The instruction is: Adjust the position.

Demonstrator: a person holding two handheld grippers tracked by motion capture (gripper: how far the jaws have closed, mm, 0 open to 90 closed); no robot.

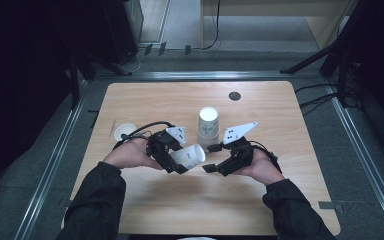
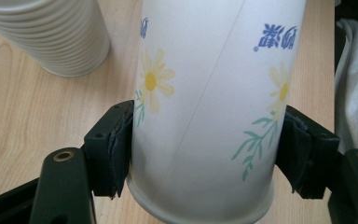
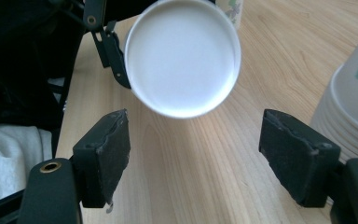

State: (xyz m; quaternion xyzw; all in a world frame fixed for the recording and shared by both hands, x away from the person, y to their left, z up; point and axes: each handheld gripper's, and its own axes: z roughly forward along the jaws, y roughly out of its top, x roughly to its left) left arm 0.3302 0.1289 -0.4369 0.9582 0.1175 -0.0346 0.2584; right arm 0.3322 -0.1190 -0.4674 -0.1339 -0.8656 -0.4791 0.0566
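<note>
The left gripper (image 1: 180, 162) squeezes a paper cup (image 1: 190, 155) between its two black pads (image 2: 116, 149). The pads press on both sides of the cup, close to its rim. The cup lies on its side in the air, with its closed bottom pointing at the right gripper (image 1: 209, 159).

The right gripper's jaws stand wide apart with nothing between them. In the right gripper view the cup's round white bottom (image 3: 182, 56) floats just past the pads (image 3: 105, 154), a bit to their left side.

So one cup looks already pulled off and held up. My guess is that the right gripper has yet to take it or help with it, and the cup has yet to be put down somewhere.

Near the jaws, a little farther up the table (image 1: 145, 210), stands a stack of cups (image 1: 208, 122), upside down. Another small white cup (image 1: 124, 131) sits off past the left hand (image 1: 130, 154).

The held cup has yellow daisies (image 2: 151, 81) with green leaves painted on it. There is also some blue writing (image 2: 279, 37), upside down in the left gripper view. I cannot read what it says.
</note>
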